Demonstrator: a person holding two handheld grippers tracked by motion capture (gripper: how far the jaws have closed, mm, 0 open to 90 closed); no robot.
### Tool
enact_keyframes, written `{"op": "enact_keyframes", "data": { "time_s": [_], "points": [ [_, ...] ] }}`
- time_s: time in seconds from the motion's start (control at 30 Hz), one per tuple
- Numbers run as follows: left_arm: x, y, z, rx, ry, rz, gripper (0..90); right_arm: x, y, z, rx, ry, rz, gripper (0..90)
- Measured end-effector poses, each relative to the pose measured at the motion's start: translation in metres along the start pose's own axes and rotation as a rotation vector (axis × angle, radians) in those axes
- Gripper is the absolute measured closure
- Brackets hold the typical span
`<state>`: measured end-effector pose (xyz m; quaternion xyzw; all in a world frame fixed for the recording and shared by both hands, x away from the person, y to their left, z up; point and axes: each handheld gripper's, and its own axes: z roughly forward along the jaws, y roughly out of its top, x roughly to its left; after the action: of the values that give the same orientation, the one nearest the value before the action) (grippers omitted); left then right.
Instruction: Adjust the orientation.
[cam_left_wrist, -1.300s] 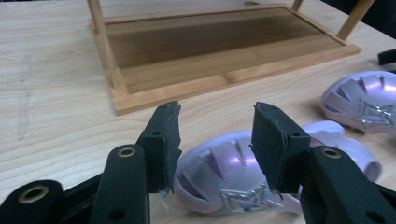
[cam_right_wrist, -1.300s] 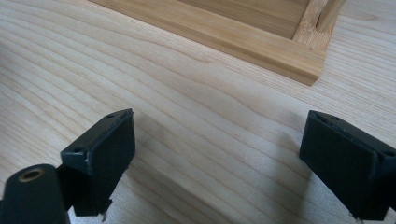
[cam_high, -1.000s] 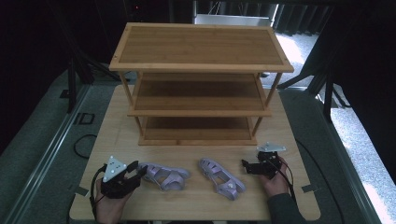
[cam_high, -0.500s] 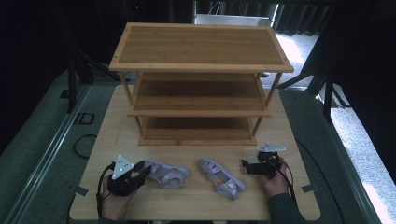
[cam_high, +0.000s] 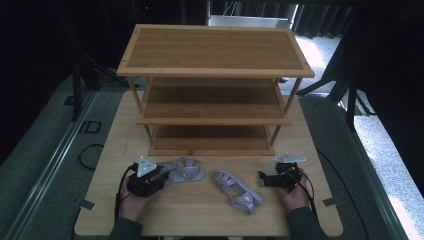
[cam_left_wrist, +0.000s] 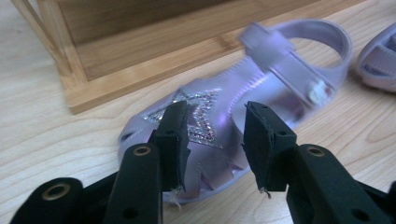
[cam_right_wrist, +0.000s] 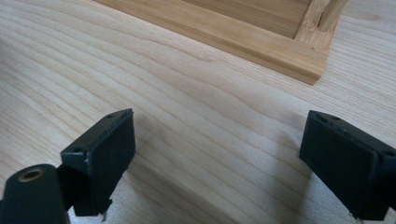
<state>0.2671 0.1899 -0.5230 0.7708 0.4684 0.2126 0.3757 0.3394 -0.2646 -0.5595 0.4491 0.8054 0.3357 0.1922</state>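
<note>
**Two grippers, two lilac sandals and a three-tier rack on a bench**

High view: a wooden bench (cam_high: 200, 210) carries a bamboo shelf rack (cam_high: 212, 65) of three tiers, all bare. In front of it lie two lilac sandals. The left sandal (cam_high: 186, 170) sits just before the rack's lowest tier, long axis running across the bench, toe toward the left gripper (cam_high: 159, 175). The right sandal (cam_high: 237, 191) lies near it but apart, long axis slanting from upper left to lower right. The right gripper (cam_high: 262, 178) rests well right of that sandal, held in a hand (cam_high: 295, 192).

Left gripper view: the jaws stand partly apart, straddling the sandal's toe with its glittering star patch (cam_left_wrist: 198, 116); contact cannot be told. The ankle strap (cam_left_wrist: 303, 51) loops at the far end.

Right gripper view: jaws wide apart over bare bench beside the rack's base corner (cam_right_wrist: 299, 60).
</note>
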Motion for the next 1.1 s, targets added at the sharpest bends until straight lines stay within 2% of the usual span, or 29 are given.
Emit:
{"op": "enact_keyframes", "data": {
  "time_s": [0.13,0.27,0.47,0.57,0.6,0.7,1.1],
  "points": [
    [-0.002,-0.001,-0.002,-0.004,0.01,-0.013,57.8,0.0,0.0,0.0,0.0,0.0,0.0,10.0],
    [-0.01,-0.003,-0.012,-0.033,-0.005,-0.011,57.3,0.0,0.0,0.0,0.0,0.0,0.0,10.0],
    [-0.019,-0.011,-0.018,-0.008,-0.036,-0.01,61.2,0.0,0.0,0.0,0.0,0.0,0.0,10.0],
    [-0.02,-0.018,-0.011,0.035,-0.024,-0.011,63.6,0.0,0.0,0.0,0.0,0.0,0.0,10.0],
    [-0.02,-0.018,-0.011,0.035,-0.024,-0.011,64.2,0.0,0.0,0.0,0.0,0.0,0.0,10.0],
    [-0.015,-0.017,-0.003,0.065,0.007,-0.028,65.1,0.0,0.0,0.0,0.0,0.0,0.0,10.0],
    [-0.001,-0.012,0.007,0.081,0.072,-0.06,66.5,0.0,0.0,0.0,0.0,0.0,0.0,10.0]
  ]
}}
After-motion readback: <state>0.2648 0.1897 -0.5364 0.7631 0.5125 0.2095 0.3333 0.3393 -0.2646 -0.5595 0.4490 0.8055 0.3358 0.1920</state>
